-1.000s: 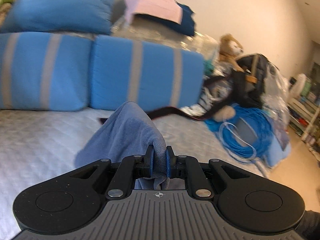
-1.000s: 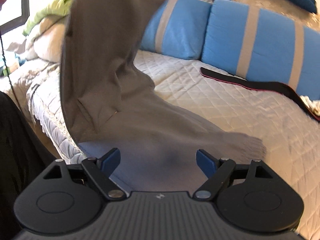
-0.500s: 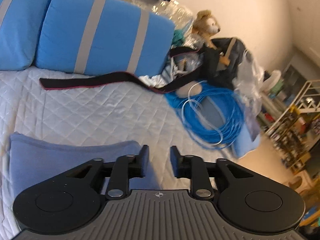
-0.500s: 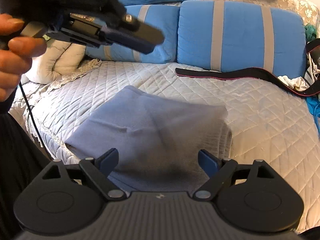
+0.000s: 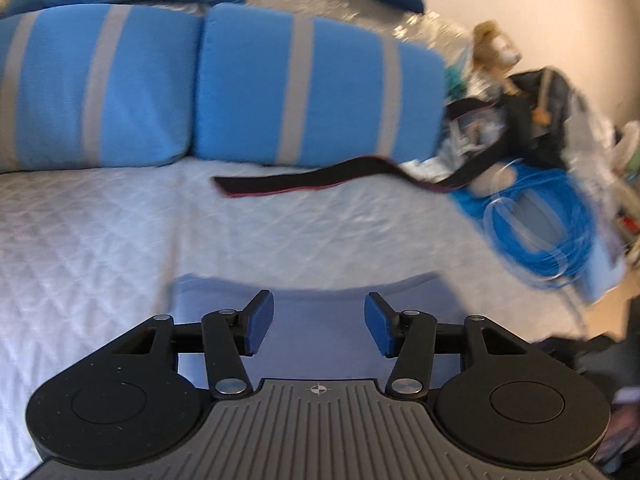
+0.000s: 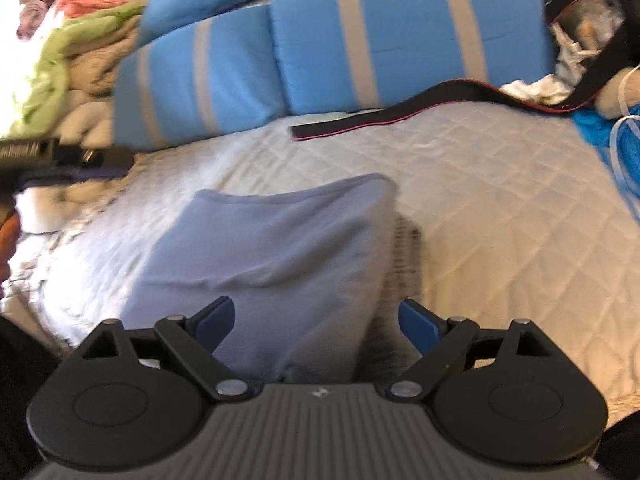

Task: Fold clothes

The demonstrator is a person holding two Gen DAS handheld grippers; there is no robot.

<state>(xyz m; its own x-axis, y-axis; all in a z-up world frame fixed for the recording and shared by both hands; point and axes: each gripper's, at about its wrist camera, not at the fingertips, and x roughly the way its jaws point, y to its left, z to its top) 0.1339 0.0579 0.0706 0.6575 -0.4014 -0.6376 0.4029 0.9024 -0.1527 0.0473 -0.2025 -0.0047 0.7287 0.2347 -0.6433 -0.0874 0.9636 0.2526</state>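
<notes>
A folded light blue garment [image 6: 276, 248] lies flat on the white quilted bed [image 6: 500, 208]. Its far edge [image 5: 312, 292] also shows in the left wrist view, just beyond my left gripper [image 5: 319, 325]. That gripper's jaws are opening, with nothing pressed between the blue pads; the cloth lies below them. My right gripper [image 6: 316, 322] hovers open over the near end of the garment, pads apart and clear of the cloth. In the right wrist view the left gripper [image 6: 80, 160] appears at the left edge, held by a hand [image 6: 8, 228].
Blue cushions with grey stripes [image 5: 312, 88] line the back of the bed. A black strap [image 5: 304, 182] lies across the quilt in front of them. A blue cable coil [image 5: 540, 220], bags and a plush toy [image 5: 496, 48] crowd the right side. Piled bedding [image 6: 68, 52] sits at the left.
The left gripper let go of the blue garment and its jaws spread while it sank toward the bed. The garment dropped from hanging to lying folded flat. The right gripper rolled, staying open.
</notes>
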